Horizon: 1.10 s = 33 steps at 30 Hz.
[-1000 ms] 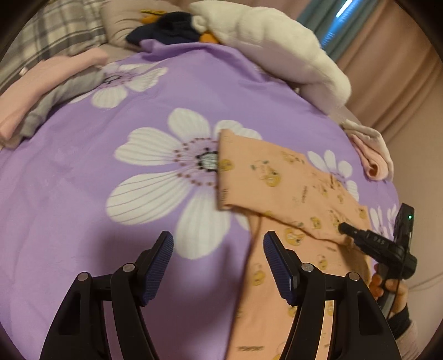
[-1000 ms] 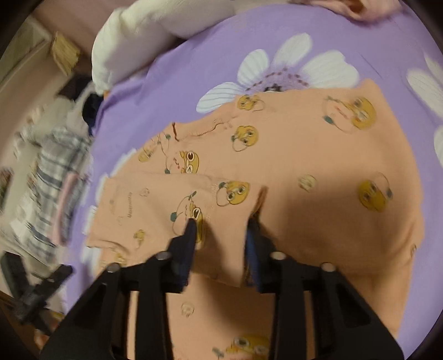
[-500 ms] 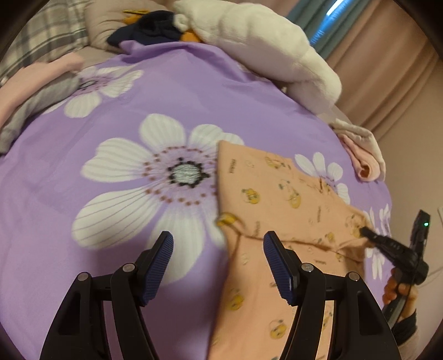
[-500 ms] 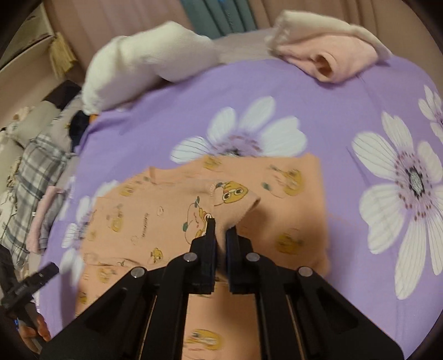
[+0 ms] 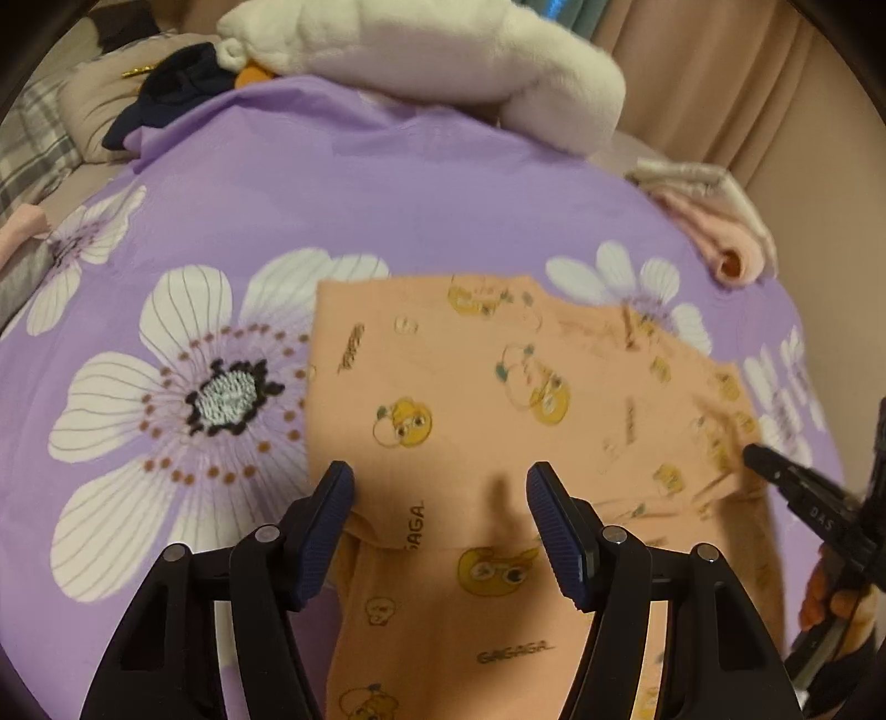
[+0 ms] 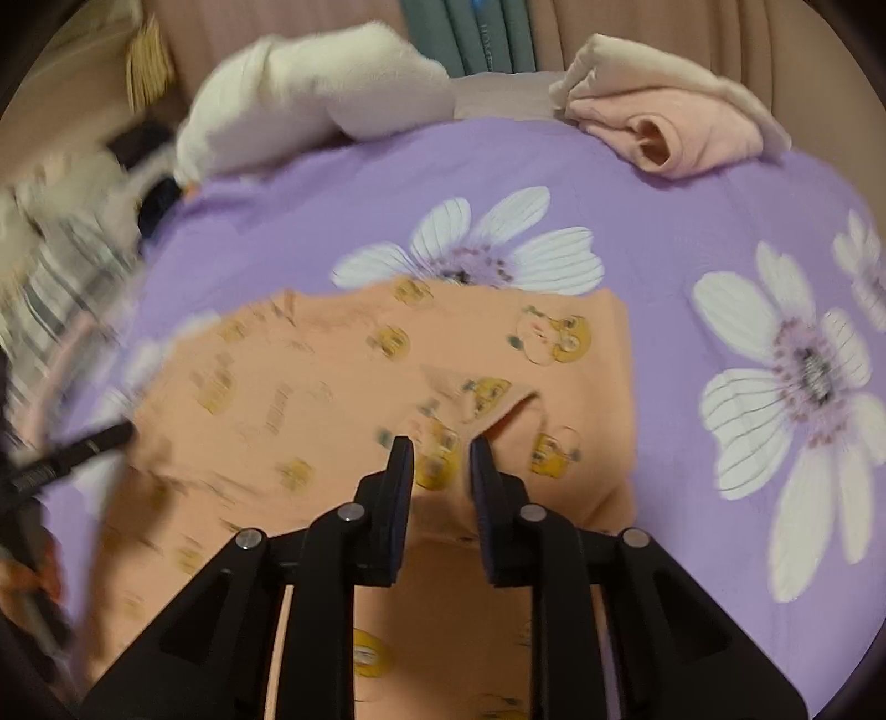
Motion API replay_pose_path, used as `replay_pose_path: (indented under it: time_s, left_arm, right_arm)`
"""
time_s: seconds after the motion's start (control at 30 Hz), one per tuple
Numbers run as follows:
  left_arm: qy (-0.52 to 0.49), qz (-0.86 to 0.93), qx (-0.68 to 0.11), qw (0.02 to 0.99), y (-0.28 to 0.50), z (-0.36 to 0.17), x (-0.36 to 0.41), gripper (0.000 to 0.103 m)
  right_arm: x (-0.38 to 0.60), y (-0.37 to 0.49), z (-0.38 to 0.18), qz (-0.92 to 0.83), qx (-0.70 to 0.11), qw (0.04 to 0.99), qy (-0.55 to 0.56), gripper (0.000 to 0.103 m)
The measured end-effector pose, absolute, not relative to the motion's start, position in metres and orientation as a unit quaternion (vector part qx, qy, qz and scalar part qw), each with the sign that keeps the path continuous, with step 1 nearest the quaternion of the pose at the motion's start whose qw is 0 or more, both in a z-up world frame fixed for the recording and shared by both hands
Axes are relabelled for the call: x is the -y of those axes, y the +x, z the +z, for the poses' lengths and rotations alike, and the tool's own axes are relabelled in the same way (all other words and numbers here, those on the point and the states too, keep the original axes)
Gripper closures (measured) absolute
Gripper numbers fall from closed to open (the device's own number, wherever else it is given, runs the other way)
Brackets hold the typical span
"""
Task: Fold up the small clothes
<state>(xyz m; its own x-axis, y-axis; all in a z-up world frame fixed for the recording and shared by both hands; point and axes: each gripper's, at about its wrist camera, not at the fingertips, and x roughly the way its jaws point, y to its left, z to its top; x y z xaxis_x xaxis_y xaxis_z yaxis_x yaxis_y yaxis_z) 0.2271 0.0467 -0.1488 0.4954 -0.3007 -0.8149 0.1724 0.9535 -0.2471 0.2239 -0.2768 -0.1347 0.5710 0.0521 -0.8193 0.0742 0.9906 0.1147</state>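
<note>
A home bedroom: a bed under a purple flowered sheet, a white plush blanket and folded pink clothes beyond the fingers, with curtains behind.

Soft cloth everywhere, hard plastic only on the tools.

The purple bedsheet is smooth, matt woven cloth printed with white flowers, with faint creases. The peach garment on it is thin, matt knit with flat printed cartoon figures and lettering. Behind, the white blanket looks thick, fleecy and nappy, and the folded pink cloth seems a soft brushed knit. The left claw has black, slightly glossy plastic arms with small bright metal pins and ribbed dark-blue rubbery pads; the right claw is the same black plastic. The curtain is matt beige cloth.
</note>
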Motion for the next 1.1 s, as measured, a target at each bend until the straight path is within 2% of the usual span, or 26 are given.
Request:
replay_pose_path:
  time_s: [0.1, 0.13, 0.27, 0.4, 0.63, 0.73, 0.93, 1.1]
  left_arm:
    - [-0.050, -0.124, -0.502, 0.855, 0.230, -0.162, -0.044, 0.037]
    - [-0.047, -0.124, -0.501, 0.855, 0.230, -0.162, -0.042, 0.037]
    - [-0.049, -0.123, -0.500, 0.856, 0.229, -0.157, -0.045, 0.037]
    - [-0.059, -0.126, -0.487, 0.862, 0.223, -0.149, -0.050, 0.037]
    - [-0.031, -0.116, -0.508, 0.853, 0.224, -0.164, -0.044, 0.037]
    - [-0.038, -0.119, -0.510, 0.851, 0.217, -0.161, -0.047, 0.037]
    - [-0.093, -0.133, -0.503, 0.849, 0.176, -0.148, -0.073, 0.037]
    - [-0.108, -0.136, -0.502, 0.847, 0.131, -0.143, -0.094, 0.036]
  right_arm:
    - [0.290, 0.229, -0.155, -0.052, -0.500, 0.863, 0.057, 0.083]
    - [0.296, 0.229, -0.159, -0.058, -0.502, 0.861, 0.064, 0.087]
    - [0.315, 0.224, -0.153, -0.065, -0.493, 0.861, 0.110, 0.083]
    - [0.316, 0.212, -0.130, -0.063, -0.447, 0.884, 0.119, 0.078]
    - [0.271, 0.208, -0.157, 0.001, -0.493, 0.869, 0.034, 0.089]
    - [0.266, 0.203, -0.158, -0.008, -0.493, 0.870, 0.010, 0.089]
    - [0.253, 0.170, -0.131, -0.006, -0.479, 0.877, -0.028, 0.083]
    - [0.241, 0.124, -0.119, -0.004, -0.470, 0.882, -0.042, 0.061]
